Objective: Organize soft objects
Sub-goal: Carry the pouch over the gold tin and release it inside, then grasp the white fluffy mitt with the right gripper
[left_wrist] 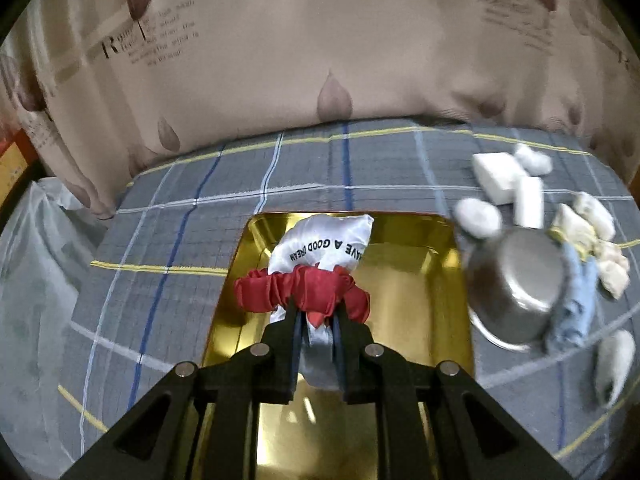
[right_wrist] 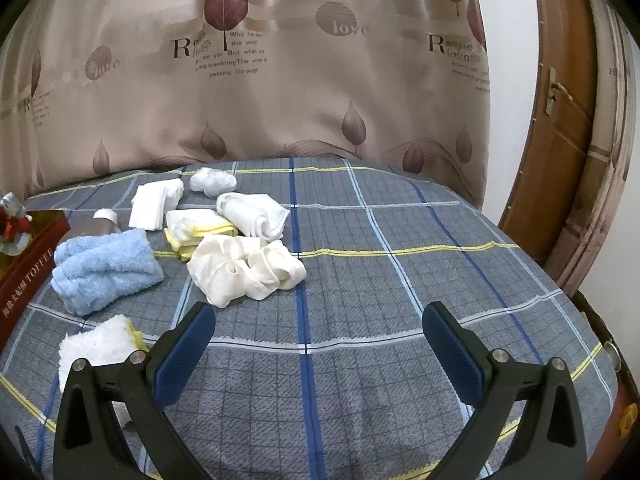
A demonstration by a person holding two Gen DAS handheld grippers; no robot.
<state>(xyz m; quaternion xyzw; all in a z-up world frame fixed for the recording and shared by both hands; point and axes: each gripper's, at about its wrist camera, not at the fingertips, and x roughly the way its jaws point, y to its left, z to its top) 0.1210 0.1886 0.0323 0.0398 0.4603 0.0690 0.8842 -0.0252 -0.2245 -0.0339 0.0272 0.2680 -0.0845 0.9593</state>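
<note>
1. Left gripper [left_wrist: 316, 320]: jaws nearly together, clamped on a white satin pouch [left_wrist: 320, 248] printed "HAVE A GOOD DREAM"; a red scrunchie [left_wrist: 300, 290] is gathered around the pouch just ahead of the fingertips. The pouch hangs over a gold tray [left_wrist: 420, 288].
2. Right gripper [right_wrist: 318, 328]: jaws spread wide, nothing between the blue pads [right_wrist: 184, 356]; only the bedspread shows in the gap.
3. Gold tray: lies on the grey plaid bedspread [right_wrist: 400, 280] towards its left edge. Seen from the right wrist, its outer wall is red and lettered "TOFFEE".
4. White fluffy cloth [right_wrist: 96, 350]: lies at the near left of the bedspread, just beside the right gripper's left finger.
5. Light blue towel [right_wrist: 106, 268]: rolled, lying beside the tray. A steel pot [left_wrist: 516, 284] lies tipped on its side, touching the towel's far side.
6. Cream scrunchie [right_wrist: 246, 270]: lies right of the blue towel, apart from it.
7. Yellow-edged white cloth [right_wrist: 198, 230] and rolled white cloth [right_wrist: 256, 212]: lie just behind the cream scrunchie, touching one another.
8. Folded white pad [right_wrist: 154, 202] and crumpled white plastic wad [right_wrist: 212, 182]: lie nearest the far edge.
9. Beige leaf-print curtain [right_wrist: 280, 100]: hangs behind the far edge. A brown wooden door [right_wrist: 560, 140] stands to its right.
</note>
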